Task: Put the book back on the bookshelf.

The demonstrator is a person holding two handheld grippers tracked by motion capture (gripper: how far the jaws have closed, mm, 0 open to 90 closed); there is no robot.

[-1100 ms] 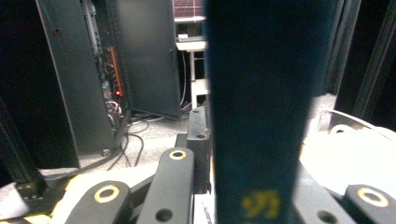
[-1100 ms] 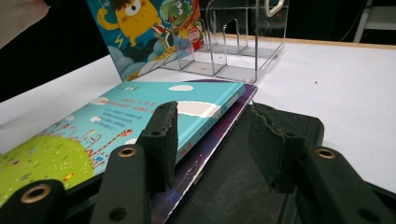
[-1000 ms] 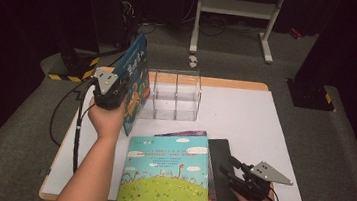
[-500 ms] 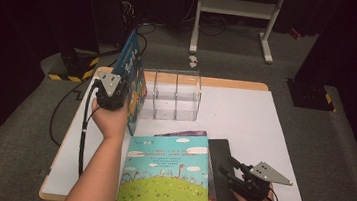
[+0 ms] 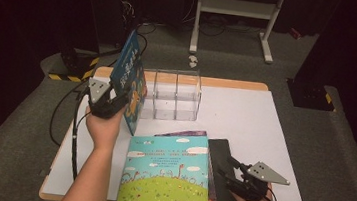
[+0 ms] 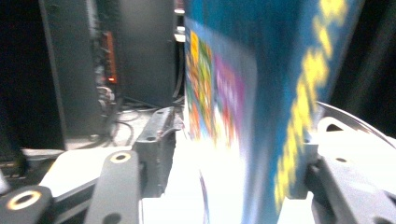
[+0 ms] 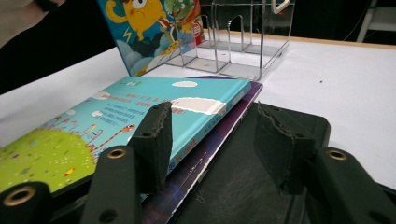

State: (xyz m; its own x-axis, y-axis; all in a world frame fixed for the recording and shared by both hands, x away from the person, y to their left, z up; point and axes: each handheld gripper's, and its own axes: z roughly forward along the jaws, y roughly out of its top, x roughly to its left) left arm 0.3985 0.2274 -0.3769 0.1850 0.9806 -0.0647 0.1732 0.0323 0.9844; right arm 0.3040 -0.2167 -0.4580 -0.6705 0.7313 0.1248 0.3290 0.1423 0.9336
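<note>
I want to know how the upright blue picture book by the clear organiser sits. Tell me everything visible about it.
The blue picture book is a thin hardcover with yellow lettering and cartoon monsters on its covers. It stands on its lower edge on the white table, tilted, beside the clear acrylic organiser. The left claw straddles its near edge; its jaws have just been opening, with one pad apart from the cover.

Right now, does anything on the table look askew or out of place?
Yes. The blue picture book stands tilted on edge beside the clear acrylic organizer, not in a slot. The left gripper has just been opening; its left finger stands clear, so the book may tip.
</note>
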